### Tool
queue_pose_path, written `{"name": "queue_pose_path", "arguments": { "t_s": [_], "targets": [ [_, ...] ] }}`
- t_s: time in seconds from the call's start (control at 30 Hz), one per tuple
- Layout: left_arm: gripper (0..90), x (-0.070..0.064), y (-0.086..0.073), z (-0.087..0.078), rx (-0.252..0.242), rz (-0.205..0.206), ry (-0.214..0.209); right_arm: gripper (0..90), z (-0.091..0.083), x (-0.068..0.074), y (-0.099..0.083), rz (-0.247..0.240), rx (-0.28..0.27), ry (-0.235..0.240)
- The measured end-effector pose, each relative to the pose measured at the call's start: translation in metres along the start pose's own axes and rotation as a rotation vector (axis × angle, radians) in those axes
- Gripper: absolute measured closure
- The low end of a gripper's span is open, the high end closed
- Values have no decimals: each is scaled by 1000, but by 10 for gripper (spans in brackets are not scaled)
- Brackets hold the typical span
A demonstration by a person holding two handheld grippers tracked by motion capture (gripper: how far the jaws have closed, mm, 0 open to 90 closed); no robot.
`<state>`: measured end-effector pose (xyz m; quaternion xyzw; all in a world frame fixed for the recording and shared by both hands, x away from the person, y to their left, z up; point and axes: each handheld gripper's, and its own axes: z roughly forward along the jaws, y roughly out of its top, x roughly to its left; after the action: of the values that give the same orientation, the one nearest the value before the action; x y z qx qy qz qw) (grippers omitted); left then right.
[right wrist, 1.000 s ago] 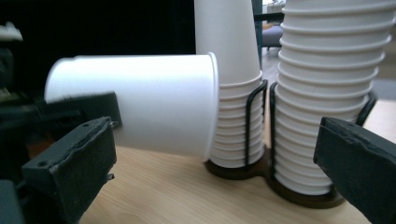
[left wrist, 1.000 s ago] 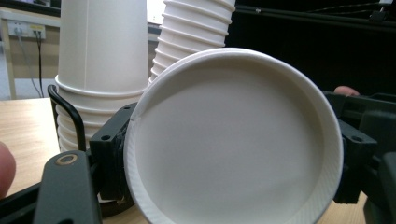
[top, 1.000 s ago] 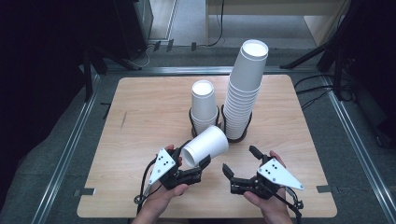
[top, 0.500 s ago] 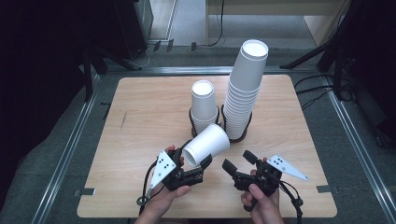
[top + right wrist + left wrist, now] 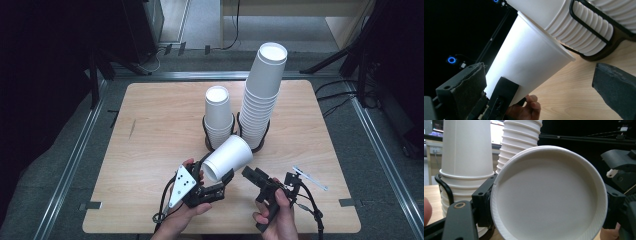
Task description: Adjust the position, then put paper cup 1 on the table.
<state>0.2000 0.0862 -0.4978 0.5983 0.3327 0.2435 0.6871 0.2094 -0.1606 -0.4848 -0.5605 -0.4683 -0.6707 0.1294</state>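
High view: 2 cup stacks (image 5: 219,117), 1 held cup (image 5: 227,157).

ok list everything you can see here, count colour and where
held cup: one, white paper, tilted on its side above the table's near middle, clamped near its base by the left gripper
short cup stack: one, white, mid-table in a black holder
tall cup stack: one, white, right of the short one, in a black holder
table: one, light wood
left gripper: one, black with grey plate, near edge, shut on the held cup
right gripper: one, black, near edge, jaws apart beside the cup
hands: two, at the near edge
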Motion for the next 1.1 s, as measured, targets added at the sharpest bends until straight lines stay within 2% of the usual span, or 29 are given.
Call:
{"name": "queue_pose_path", "arguments": {
  "t_s": [0.13,0.23,0.3,0.47,0.73,0.83,1.1],
  "targets": [
    [212,-4,-3,2,6,12,-6,0,1,-2,0,48,3,10],
    [212,-8,-5,3,5,18,-8,0,0,-3,0,74,2,7],
    [212,-9,-6,4,4,17,-7,0,-1,-4,0,81,-2,-16],
    [212,-12,-7,4,-6,16,-10,0,0,-6,-1,120,7,-7],
    [212,-15,-8,4,-2,27,-17,0,1,-7,-3,145,0,-12],
    [211,-17,-8,5,-8,19,-18,0,1,-8,-3,158,3,-18],
    [212,-20,-11,5,-1,32,-23,0,2,-12,-2,195,10,0]
  ]
}}
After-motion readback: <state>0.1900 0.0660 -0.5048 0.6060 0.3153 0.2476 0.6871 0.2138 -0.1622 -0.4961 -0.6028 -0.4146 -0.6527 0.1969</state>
